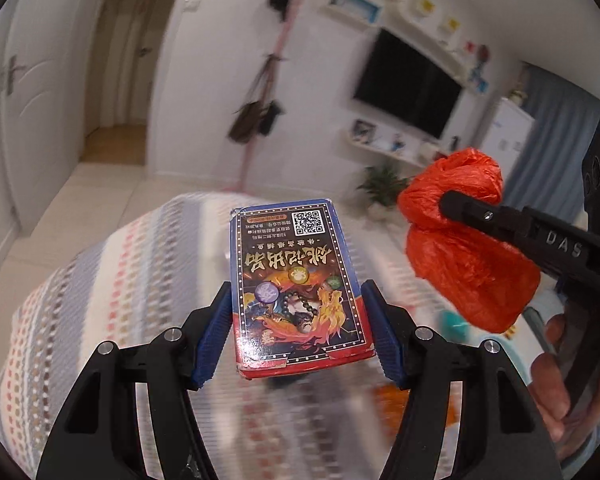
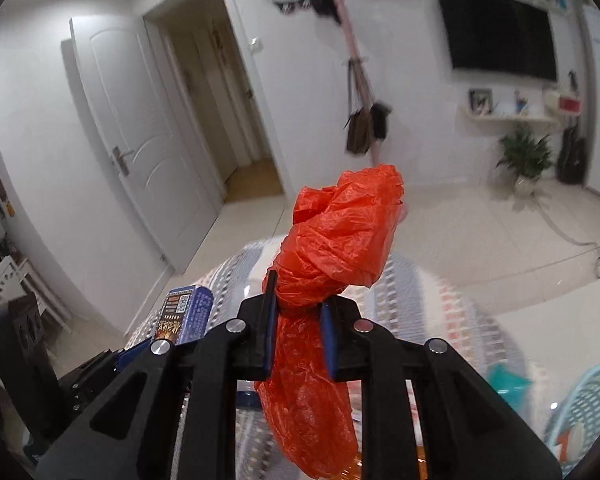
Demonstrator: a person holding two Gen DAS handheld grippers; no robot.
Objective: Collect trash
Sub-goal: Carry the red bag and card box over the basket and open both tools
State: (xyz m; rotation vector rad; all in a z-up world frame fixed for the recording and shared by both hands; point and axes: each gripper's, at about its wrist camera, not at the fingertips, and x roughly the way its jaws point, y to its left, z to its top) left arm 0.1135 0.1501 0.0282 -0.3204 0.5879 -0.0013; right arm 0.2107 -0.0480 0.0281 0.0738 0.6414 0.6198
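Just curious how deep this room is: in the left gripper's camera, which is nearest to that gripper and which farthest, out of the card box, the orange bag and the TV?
1. Card box: between the left gripper fingers.
2. Orange bag: right, in the right gripper.
3. TV: far wall, upper right.

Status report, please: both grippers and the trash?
Left gripper shut on printed cardboard card box. Right gripper shut on crumpled orange plastic bag. Both lifted above striped tablecloth. Nothing blocking.
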